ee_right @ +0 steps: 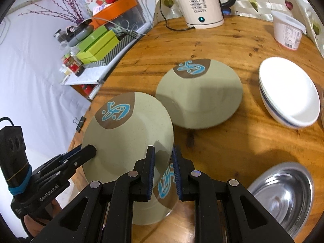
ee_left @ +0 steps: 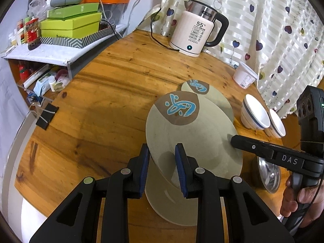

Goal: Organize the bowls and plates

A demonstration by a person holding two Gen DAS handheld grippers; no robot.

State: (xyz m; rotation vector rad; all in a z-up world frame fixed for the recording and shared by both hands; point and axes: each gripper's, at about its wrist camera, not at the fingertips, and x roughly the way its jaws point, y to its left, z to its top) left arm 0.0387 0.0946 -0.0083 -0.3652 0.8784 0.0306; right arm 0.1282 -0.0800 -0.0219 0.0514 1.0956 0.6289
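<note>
My left gripper (ee_left: 162, 168) clamps the near rim of the lifted green plate (ee_left: 192, 137), tilted above another plate (ee_right: 162, 198) on the wooden table (ee_left: 111, 93). My right gripper (ee_right: 163, 174) pinches the same plate's opposite rim; its finger reads "DAS", my left one "GenRobot.AI". A third plate (ee_right: 199, 93) lies beyond, near white bowls (ee_right: 289, 93) and a steel bowl (ee_right: 283, 196). The kettle (ee_right: 199, 2) shows "55°C".
</note>
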